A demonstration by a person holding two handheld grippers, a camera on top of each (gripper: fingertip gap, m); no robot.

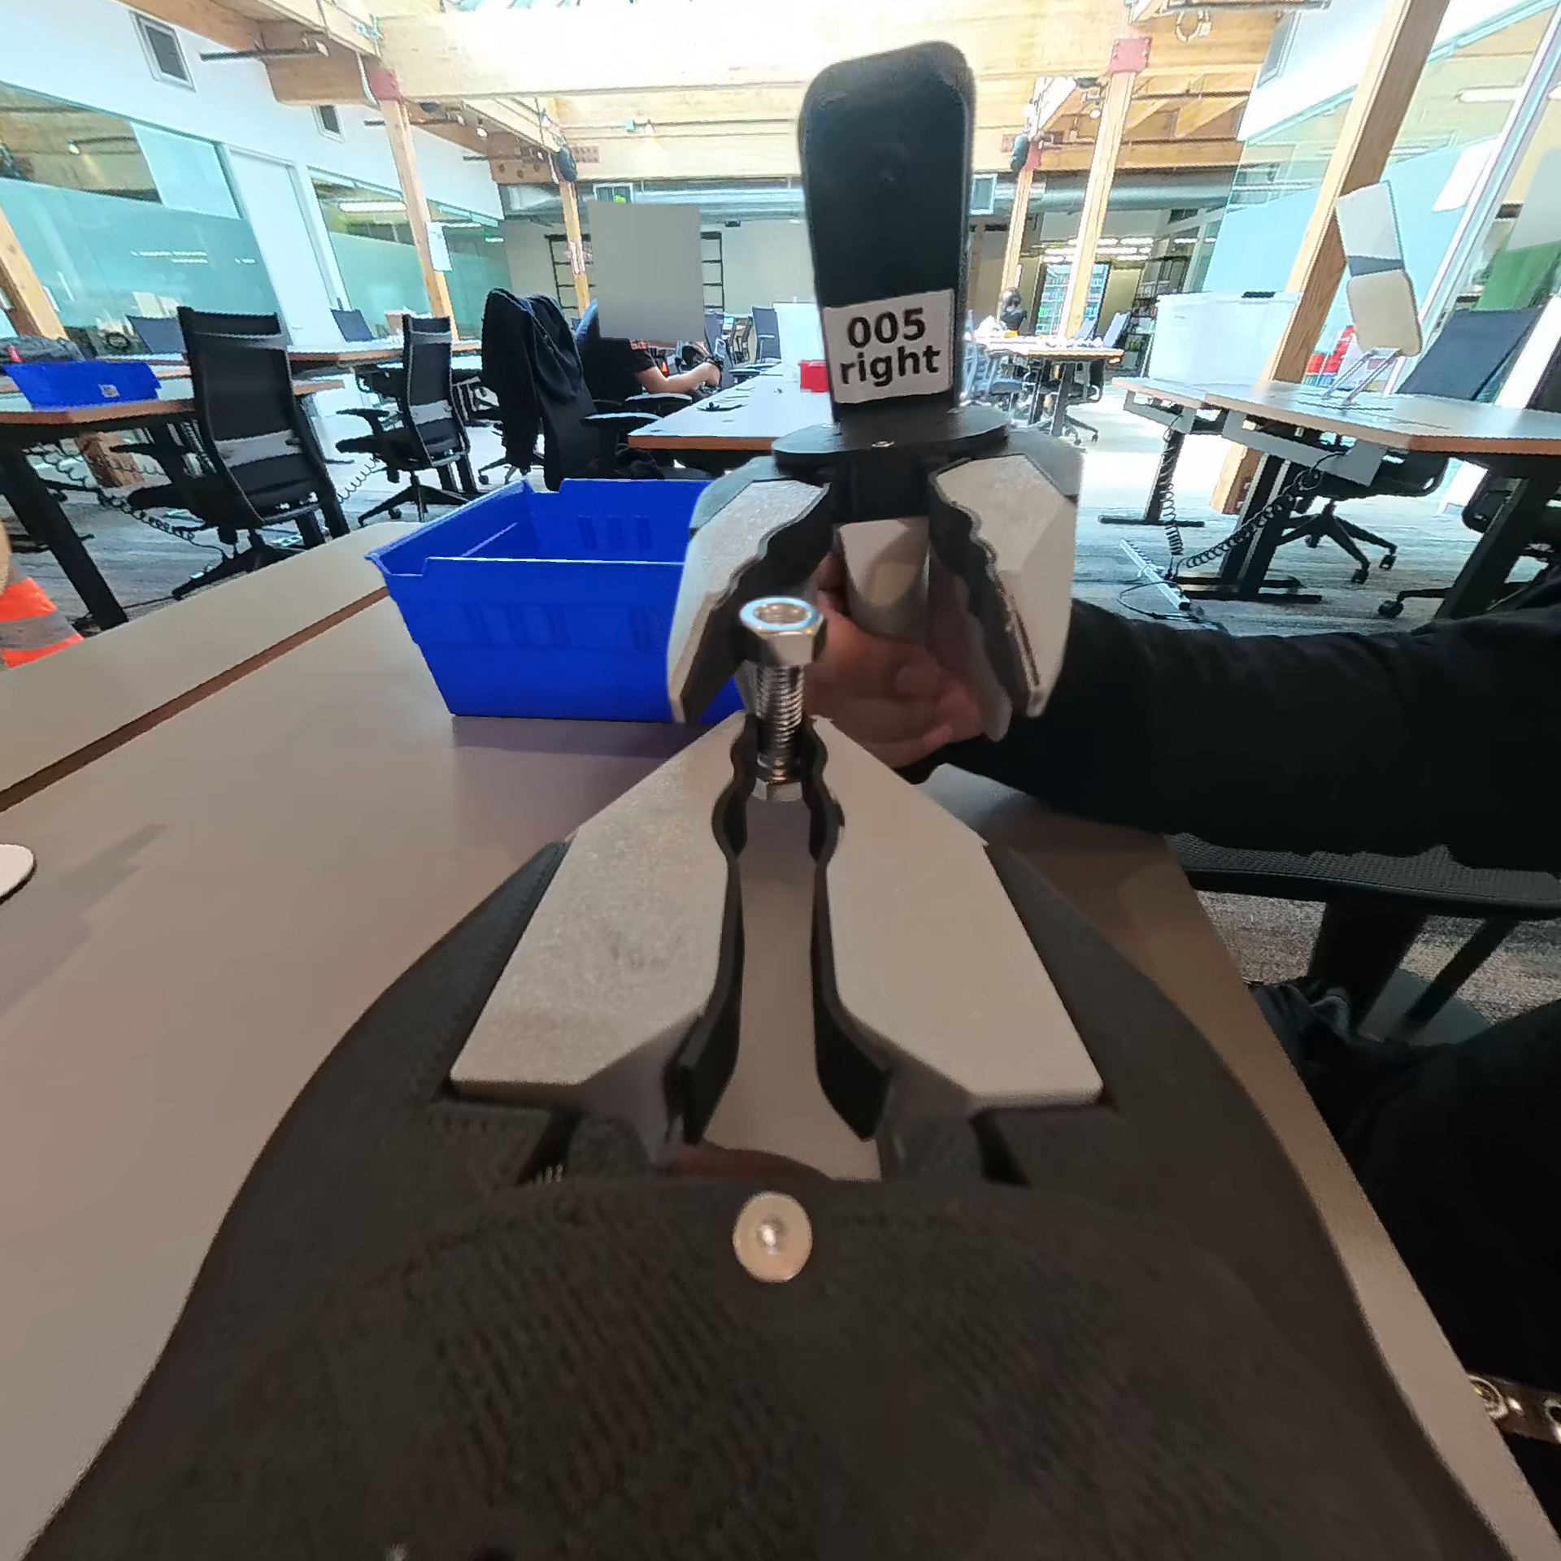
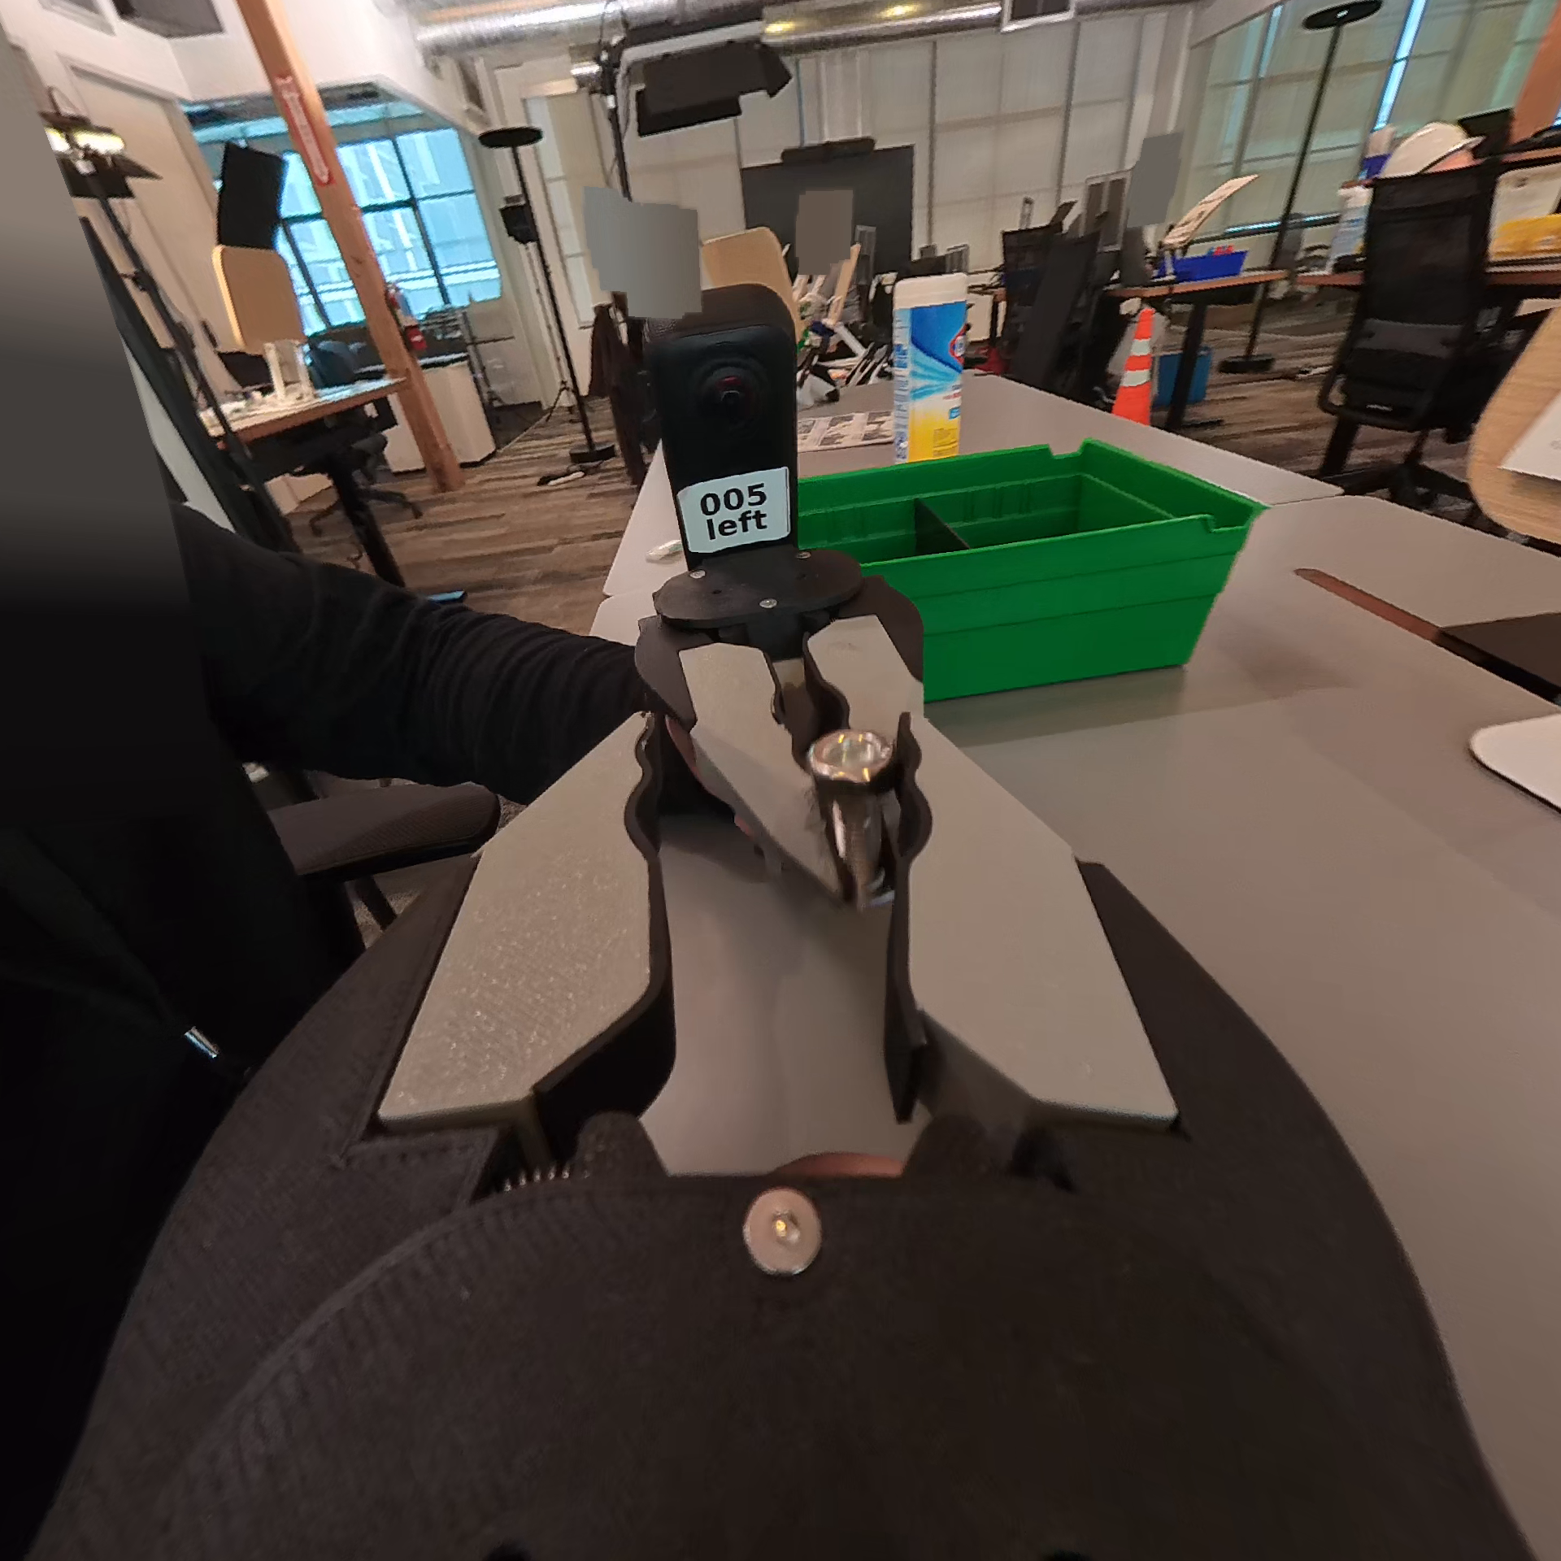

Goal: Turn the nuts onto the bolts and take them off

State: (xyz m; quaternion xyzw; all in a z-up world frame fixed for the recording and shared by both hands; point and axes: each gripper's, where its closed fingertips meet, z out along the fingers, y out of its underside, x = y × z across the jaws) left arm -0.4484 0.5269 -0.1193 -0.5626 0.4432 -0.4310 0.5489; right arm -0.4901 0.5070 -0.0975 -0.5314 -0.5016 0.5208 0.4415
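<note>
A shiny steel bolt [image 1: 779,718] stands upright above the grey table [image 1: 253,887], with a hex nut [image 1: 781,629] on its top end. My left gripper [image 1: 779,756] is shut on the bolt's lower shank, just above its head. My right gripper [image 1: 853,693] faces it, open. The nut lies against the inner side of one of its fingers [image 1: 735,583]. In the right wrist view the nut [image 2: 849,756] sits between the jaws of my open right gripper [image 2: 777,760], close to the right finger [image 2: 971,845]. The left gripper [image 2: 853,887] holds the bolt [image 2: 853,836] from the far side.
A blue bin [image 1: 549,608] stands on the table behind the bolt. A green divided bin [image 2: 1056,583] stands beyond the left gripper, with a wipes canister [image 2: 927,372] behind it. A white object [image 2: 1520,760] lies at the right edge. Office chairs and desks surround the table. Spacing between my two grippers at the tips: around 4 centimetres. From either gripper's tips it is about 40 centimetres to the white object [image 2: 1520,760].
</note>
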